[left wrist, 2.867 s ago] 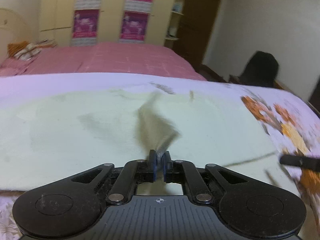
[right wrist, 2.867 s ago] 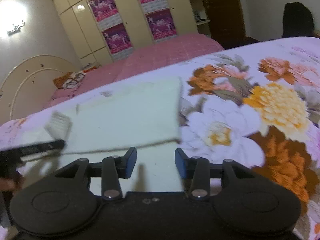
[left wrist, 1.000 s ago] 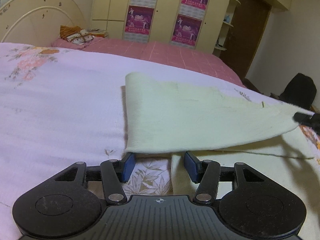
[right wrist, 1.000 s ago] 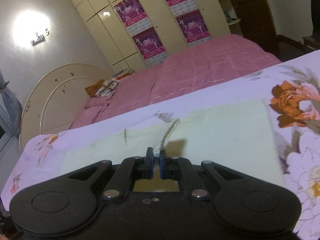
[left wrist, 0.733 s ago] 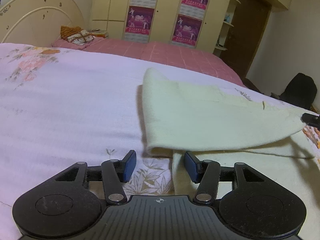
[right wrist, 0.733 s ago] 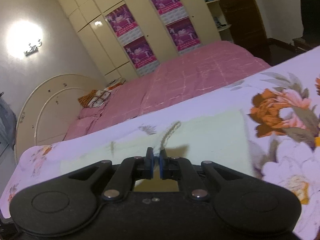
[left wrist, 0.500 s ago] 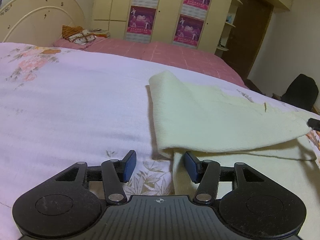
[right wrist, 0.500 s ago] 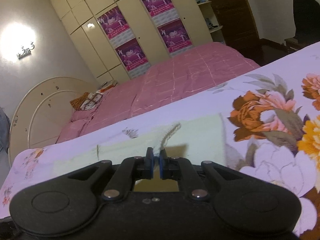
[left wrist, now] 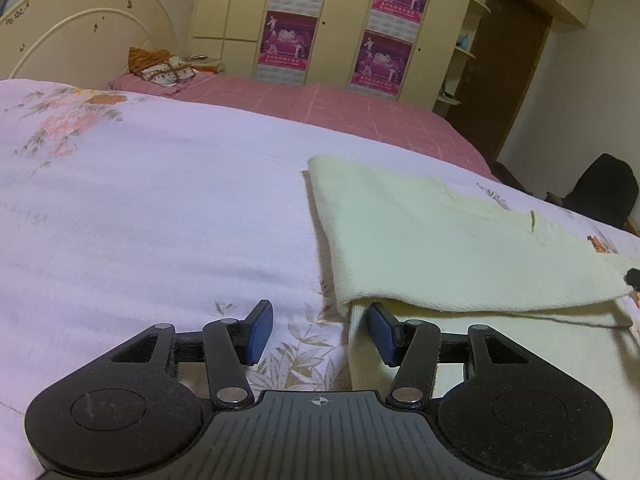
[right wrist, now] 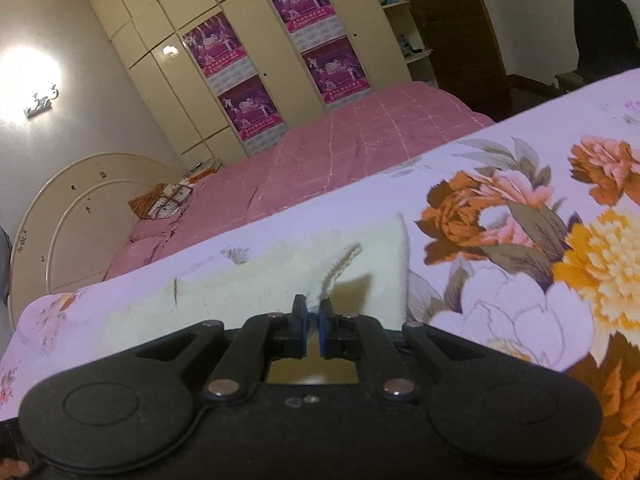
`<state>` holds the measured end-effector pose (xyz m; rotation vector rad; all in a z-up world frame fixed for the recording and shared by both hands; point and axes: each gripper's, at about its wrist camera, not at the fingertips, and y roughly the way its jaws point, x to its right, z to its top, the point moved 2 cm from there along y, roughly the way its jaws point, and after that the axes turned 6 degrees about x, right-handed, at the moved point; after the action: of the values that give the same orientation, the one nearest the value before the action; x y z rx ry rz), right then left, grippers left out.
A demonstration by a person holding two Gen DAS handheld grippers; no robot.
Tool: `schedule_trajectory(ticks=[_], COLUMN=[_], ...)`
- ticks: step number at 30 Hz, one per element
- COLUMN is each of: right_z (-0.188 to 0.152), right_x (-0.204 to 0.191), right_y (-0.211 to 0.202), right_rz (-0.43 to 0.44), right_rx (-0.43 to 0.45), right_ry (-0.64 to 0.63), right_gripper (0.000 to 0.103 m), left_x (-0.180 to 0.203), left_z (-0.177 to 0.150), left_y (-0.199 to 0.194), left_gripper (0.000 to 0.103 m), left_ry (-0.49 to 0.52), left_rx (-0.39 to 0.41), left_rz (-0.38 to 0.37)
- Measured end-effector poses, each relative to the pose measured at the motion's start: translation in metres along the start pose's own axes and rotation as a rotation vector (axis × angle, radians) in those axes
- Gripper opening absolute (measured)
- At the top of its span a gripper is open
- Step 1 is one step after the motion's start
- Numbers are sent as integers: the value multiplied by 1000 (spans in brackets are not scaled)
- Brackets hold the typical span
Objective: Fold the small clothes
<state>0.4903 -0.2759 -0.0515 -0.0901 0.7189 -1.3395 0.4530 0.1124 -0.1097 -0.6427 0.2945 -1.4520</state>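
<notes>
A pale yellow cloth (left wrist: 440, 248) lies on the floral bedsheet (left wrist: 140, 208), folded over itself with the fold at its left edge. My left gripper (left wrist: 320, 334) is open and empty, low at the cloth's near left corner, its right finger over the lower layer. My right gripper (right wrist: 313, 322) is shut on the cloth's top-layer corner (right wrist: 340, 268) and holds it just above the rest of the cloth (right wrist: 248, 292). Its tip shows at the right edge of the left wrist view (left wrist: 632, 278).
A pink bed (left wrist: 340, 108) with pillows (left wrist: 164, 68) stands behind. Wardrobe doors with purple posters (left wrist: 292, 44) line the far wall. A dark chair (left wrist: 604, 188) and a brown door (left wrist: 508, 80) are at the right. Large flowers print the sheet (right wrist: 560, 240) to the right of the cloth.
My right gripper has carried the cloth's corner to the right, and the lifted layer has settled flatter onto the lower layer. My left gripper has stayed open in place.
</notes>
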Motion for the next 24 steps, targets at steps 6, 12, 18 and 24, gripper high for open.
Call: schedule_trajectory(ticks=[6, 12, 18, 24], right_z=[-11, -18, -25, -11], right_x=[11, 16, 18, 17], right_y=[-4, 0, 5, -13], right_rz=[-22, -46, -61, -54], right_rx=[-13, -35, -67, -7], right_ry=[26, 15, -7, -30], right_gripper=[6, 6, 7, 15], left_x=[0, 3, 3, -2], left_z=[0, 0, 1, 17], left_y=[1, 1, -2, -36], left_gripper=[54, 54, 54, 54], left_ry=[8, 13, 17, -4], left_rx=[-2, -7, -13, 100], left_rz=[2, 6, 1, -52])
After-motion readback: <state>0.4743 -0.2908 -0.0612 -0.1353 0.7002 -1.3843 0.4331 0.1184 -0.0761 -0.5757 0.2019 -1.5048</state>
